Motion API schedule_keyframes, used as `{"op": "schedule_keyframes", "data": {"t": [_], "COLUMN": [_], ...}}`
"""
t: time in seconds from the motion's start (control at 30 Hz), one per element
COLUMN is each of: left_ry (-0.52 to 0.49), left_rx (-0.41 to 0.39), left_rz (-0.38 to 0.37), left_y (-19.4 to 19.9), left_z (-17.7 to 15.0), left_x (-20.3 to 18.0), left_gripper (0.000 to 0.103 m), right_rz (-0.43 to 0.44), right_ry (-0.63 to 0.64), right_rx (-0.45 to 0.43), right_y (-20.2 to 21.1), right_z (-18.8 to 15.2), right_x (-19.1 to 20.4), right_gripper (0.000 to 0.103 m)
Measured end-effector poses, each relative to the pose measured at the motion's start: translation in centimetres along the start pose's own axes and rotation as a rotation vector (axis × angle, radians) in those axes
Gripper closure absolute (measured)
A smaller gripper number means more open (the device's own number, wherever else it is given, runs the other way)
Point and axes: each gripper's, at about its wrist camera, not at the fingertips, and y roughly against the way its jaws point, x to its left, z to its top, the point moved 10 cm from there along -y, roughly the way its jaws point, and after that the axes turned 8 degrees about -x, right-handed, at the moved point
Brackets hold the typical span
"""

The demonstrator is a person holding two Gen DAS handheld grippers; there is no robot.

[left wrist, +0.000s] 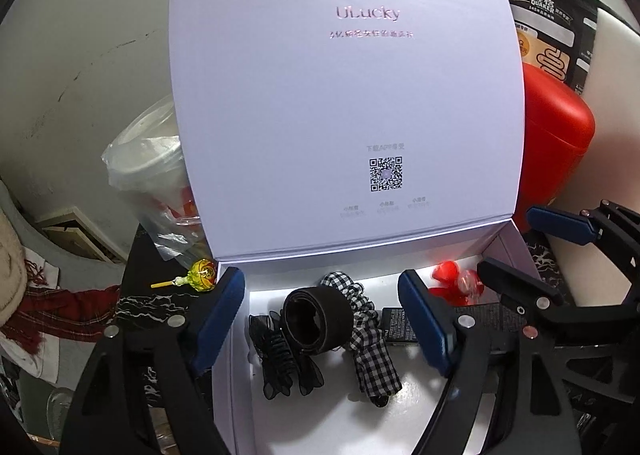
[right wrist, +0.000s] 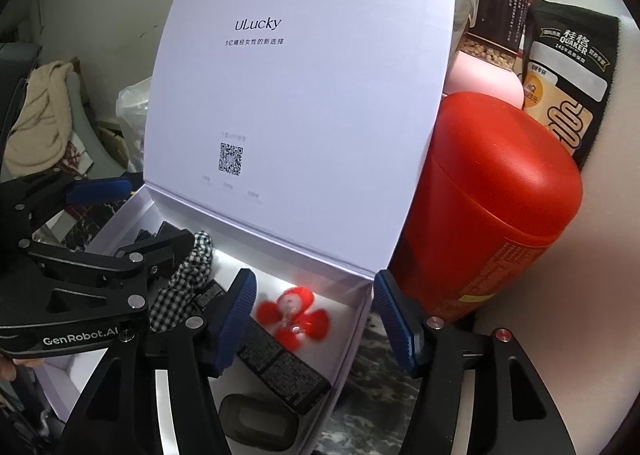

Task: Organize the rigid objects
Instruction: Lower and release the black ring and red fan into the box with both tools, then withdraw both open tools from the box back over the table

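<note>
Marbled tabletop clutter crowds the white box (left wrist: 506,251), where both the left gripper (left wrist: 320,319) and right gripper (right wrist: 316,319) hover parted and empty over the black roll (left wrist: 318,321), hair ties and red clip (right wrist: 294,319), risking knocking its upright lid (left wrist: 344,95) shut.

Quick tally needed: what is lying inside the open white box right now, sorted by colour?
Black: 4 - wide black band ring, sheer black hair clip, black printed rectangular carton, dark oval object at the near edge
Black-and-white: 1 - checked fabric scrunchie
Red: 1 - red translucent flower-shaped clip
Total: 6
</note>
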Motion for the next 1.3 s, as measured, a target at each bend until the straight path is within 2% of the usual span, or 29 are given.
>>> {"op": "schedule_keyframes", "data": {"t": [0.3, 0.77, 0.97, 1.03, 1.1, 1.3], "left_ry": [-0.037, -0.015, 0.022, 0.029, 0.034, 0.028], "left_rx": [-0.045, -0.116, -0.141, -0.151, -0.163, -0.192], "left_rz": [0.069, 0.088, 0.069, 0.072, 0.067, 0.071], "left_y": [2.6, 8.7, 11.4, 12.2, 13.1, 15.2], "left_z": [0.4, 1.6, 1.7, 1.7, 1.6, 1.4], "left_x": [0.2, 0.7, 1.0, 1.1, 1.2, 1.2], "left_gripper": [0.024, 0.024, 0.024, 0.019, 0.003, 0.0], "right_rz": [-0.003, -0.026, -0.048, -0.06, -0.079, -0.105], "right_ry": [0.002, 0.02, 0.023, 0.024, 0.029, 0.026], "right_rx": [-0.038, -0.104, -0.132, -0.144, -0.153, -0.181], "right_y": [2.0, 8.4, 11.2, 12.3, 13.2, 15.8], "right_z": [0.8, 2.8, 3.2, 3.2, 3.3, 3.1], "right_x": [0.2, 0.9, 1.6, 1.7, 1.8, 2.2], "right_gripper": [0.042, 0.042, 0.042, 0.042, 0.041, 0.038]}}
